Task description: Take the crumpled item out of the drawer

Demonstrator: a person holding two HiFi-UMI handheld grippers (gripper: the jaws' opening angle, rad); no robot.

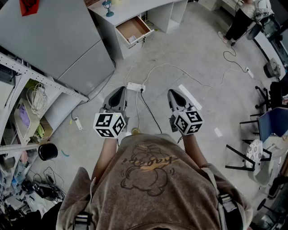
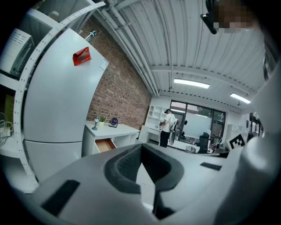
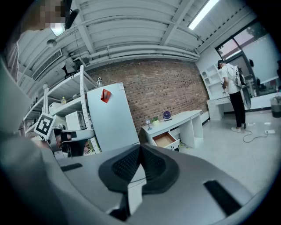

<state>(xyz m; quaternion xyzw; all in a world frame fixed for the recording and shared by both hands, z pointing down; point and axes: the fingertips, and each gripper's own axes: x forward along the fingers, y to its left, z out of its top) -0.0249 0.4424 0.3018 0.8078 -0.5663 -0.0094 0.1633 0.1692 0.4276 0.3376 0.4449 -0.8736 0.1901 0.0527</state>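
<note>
A white desk (image 1: 135, 11) stands far ahead, and its wooden drawer (image 1: 132, 29) is pulled open. The drawer's brown inside shows, but I cannot make out a crumpled item in it from here. My left gripper (image 1: 119, 91) and right gripper (image 1: 174, 93) are side by side at chest height, well short of the desk. Both are shut with nothing between the jaws. In the left gripper view the drawer (image 2: 104, 145) shows beyond the closed left gripper (image 2: 141, 147). In the right gripper view the drawer (image 3: 164, 139) lies past the closed right gripper (image 3: 140, 147).
A tall grey refrigerator (image 1: 54, 40) stands left of the desk, with a metal shelf rack (image 1: 27, 103) nearer on the left. A power strip (image 1: 135, 86) and cables lie on the floor ahead. Chairs (image 1: 270, 126) stand at the right; a person (image 1: 238, 22) is far back.
</note>
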